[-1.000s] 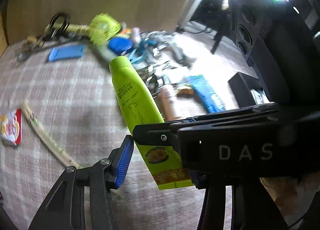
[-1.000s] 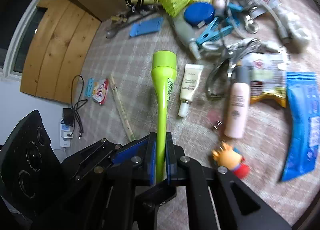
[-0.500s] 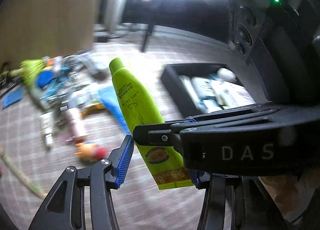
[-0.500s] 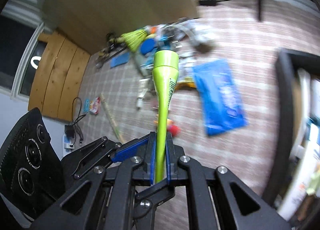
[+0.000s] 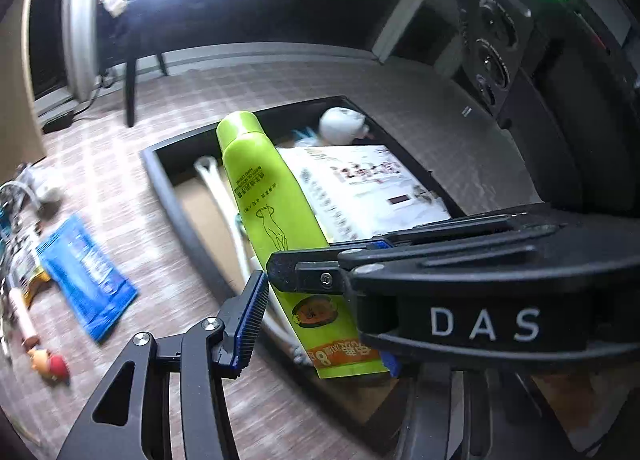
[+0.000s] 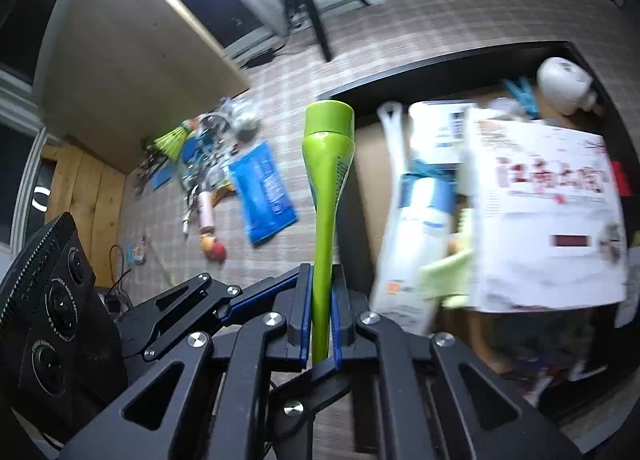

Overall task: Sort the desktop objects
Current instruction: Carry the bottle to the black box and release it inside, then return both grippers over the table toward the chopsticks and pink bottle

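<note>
The right gripper (image 6: 322, 320) is clamped tight on the flat bottom end of a green tube (image 6: 327, 196), which sticks up in the middle of the right wrist view with its round cap at the top. In the left wrist view the same green tube (image 5: 272, 220) stands in the middle of the frame, and it hangs over the near wall of the black tray (image 5: 160, 172), which fills the middle of that view. The left gripper (image 5: 316, 324) has its jaws apart; one blue pad (image 5: 250, 320) sits just beside the tube's edge, and the pictures do not show whether it touches. The tube looks light and soft, so it would squash if squeezed hard in its fat middle. Its skin looks shiny and may be slippery. The flat sealed end is thin and stiff, so that is likely the best spot to pinch, as the right gripper does. The tray already holds a white paper pack (image 5: 360, 188) and a round white thing (image 5: 340, 124) near its far end. A blue packet (image 5: 84, 276) and a small toy (image 5: 48, 364) lie on the checked cloth (image 5: 420, 100) at the left side of the frame.
</note>
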